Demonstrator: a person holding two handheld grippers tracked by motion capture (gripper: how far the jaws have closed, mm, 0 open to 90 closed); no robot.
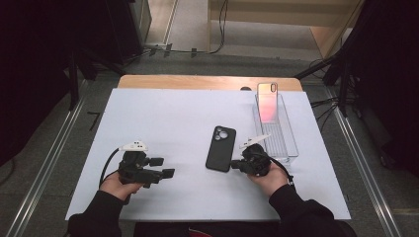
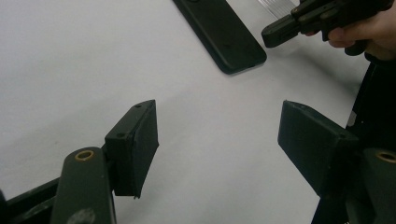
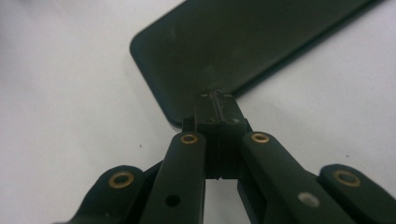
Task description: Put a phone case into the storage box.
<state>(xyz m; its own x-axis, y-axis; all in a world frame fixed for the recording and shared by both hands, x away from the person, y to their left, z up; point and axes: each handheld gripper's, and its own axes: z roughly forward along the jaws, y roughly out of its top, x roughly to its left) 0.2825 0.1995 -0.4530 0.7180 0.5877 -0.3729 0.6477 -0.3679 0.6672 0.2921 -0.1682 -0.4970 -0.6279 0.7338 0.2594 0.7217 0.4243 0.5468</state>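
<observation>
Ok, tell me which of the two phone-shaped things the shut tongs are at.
The black phone case lying flat on the white table; the right tongs sit shut at its near corner. The other, a pinkish phone, stands propped in the clear tray.

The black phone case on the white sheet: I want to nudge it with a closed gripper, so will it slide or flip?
The black phone case lies flat on the white sheet, so a low push from the right gripper, jaws shut at its near edge, would probably slide it, not flip it. It looks thin and likely light, so it may pivot if pushed off-centre.
</observation>
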